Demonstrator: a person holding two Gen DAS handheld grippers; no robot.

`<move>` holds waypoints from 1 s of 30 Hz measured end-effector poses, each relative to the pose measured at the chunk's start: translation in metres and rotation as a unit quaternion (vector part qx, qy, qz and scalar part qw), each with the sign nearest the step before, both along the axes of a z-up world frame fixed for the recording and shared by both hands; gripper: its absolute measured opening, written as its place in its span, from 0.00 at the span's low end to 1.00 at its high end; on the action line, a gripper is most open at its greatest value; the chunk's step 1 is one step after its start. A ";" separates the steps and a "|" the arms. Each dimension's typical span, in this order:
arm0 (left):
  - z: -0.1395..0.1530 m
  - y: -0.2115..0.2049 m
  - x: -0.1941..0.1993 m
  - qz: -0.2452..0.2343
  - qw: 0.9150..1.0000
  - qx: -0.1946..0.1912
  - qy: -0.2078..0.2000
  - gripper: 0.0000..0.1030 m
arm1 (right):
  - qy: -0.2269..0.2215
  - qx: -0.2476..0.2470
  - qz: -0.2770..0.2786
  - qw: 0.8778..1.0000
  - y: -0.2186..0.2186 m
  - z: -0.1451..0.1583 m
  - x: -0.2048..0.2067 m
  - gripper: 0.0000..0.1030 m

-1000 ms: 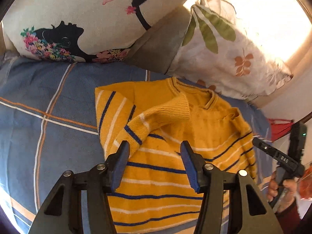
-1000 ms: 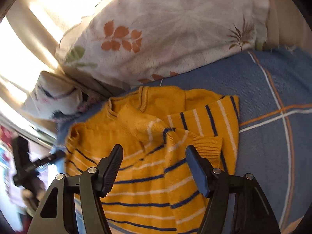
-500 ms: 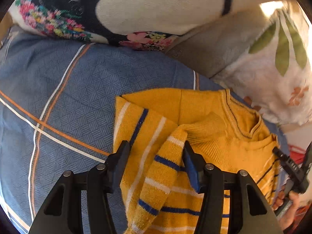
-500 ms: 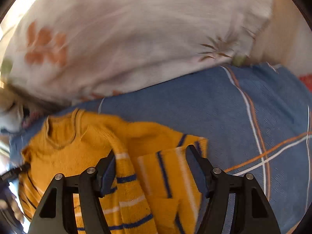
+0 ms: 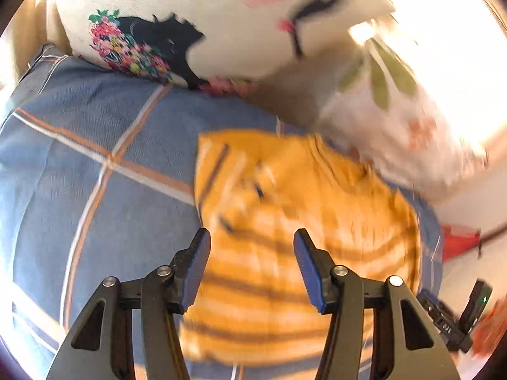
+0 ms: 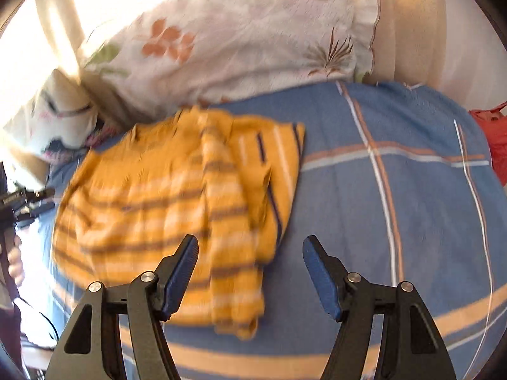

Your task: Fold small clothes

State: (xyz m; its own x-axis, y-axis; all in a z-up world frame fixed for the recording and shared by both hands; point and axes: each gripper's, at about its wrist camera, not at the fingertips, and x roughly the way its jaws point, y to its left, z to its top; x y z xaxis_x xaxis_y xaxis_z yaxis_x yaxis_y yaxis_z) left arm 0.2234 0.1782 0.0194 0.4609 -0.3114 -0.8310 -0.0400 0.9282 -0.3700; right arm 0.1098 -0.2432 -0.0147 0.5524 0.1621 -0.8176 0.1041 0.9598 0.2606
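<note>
Blue plaid bed [image 6: 396,221], pillows [image 6: 237,47] upper frame. Sweater [image 6: 158,205] center-left w/ sleeve folded in. Both jaws released, empty. Next prob: grab hem, fold upward.

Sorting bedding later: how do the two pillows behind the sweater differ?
The cat pillow bears a black silhouette with bright flowers; the leaf pillow has orange blossoms and brownish leaves. The cat pillow lies left of the sweater, the leaf pillow right behind it. Both are white and rest on the blue bedspread.
</note>
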 end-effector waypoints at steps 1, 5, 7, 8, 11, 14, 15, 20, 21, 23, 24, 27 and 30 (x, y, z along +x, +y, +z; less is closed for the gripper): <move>-0.008 -0.007 -0.009 -0.007 1.000 0.002 0.010 0.52 | 0.005 -0.006 0.007 1.000 0.008 -0.005 -0.008 0.71; -0.044 -0.015 -0.021 0.007 0.998 0.027 0.060 0.52 | 0.044 0.008 0.029 0.999 0.014 -0.034 -0.014 0.13; -0.045 -0.013 -0.023 0.012 0.998 0.037 0.053 0.52 | 0.029 0.019 0.006 0.999 -0.002 -0.030 -0.016 0.09; -0.044 -0.012 -0.022 0.014 0.998 0.040 0.052 0.52 | 0.021 0.021 -0.013 0.999 -0.016 -0.024 -0.017 0.09; -0.044 -0.008 -0.019 0.022 0.998 0.045 0.050 0.52 | 0.019 -0.034 -0.058 0.998 -0.043 -0.017 -0.013 0.10; -0.047 -0.010 -0.017 0.025 0.998 0.044 0.049 0.52 | 0.023 -0.057 -0.121 0.991 -0.070 -0.005 -0.013 0.11; -0.047 -0.009 -0.016 0.026 0.998 0.043 0.048 0.52 | 0.009 -0.042 -0.124 0.991 -0.072 0.005 -0.015 0.11; -0.055 -0.013 -0.014 0.024 0.998 0.040 0.044 0.52 | -0.039 0.001 0.007 0.999 -0.015 0.035 0.010 0.25; -0.055 -0.014 -0.014 0.024 0.998 0.042 0.043 0.52 | -0.037 0.015 0.034 0.999 0.000 0.033 0.021 0.27; -0.054 -0.009 -0.013 0.027 0.998 0.035 0.045 0.52 | -0.028 0.014 0.074 0.997 0.030 0.027 0.050 0.28; -0.054 -0.005 -0.012 0.030 0.998 0.027 0.046 0.52 | -0.022 0.008 0.087 0.996 0.042 0.023 0.060 0.31; -0.049 0.010 -0.013 0.041 0.998 0.006 0.041 0.52 | 0.012 -0.018 0.101 0.995 0.062 0.003 0.113 0.40; -0.043 0.028 -0.017 0.051 0.998 -0.004 0.037 0.52 | 0.045 -0.074 0.071 0.994 0.061 -0.014 0.158 0.40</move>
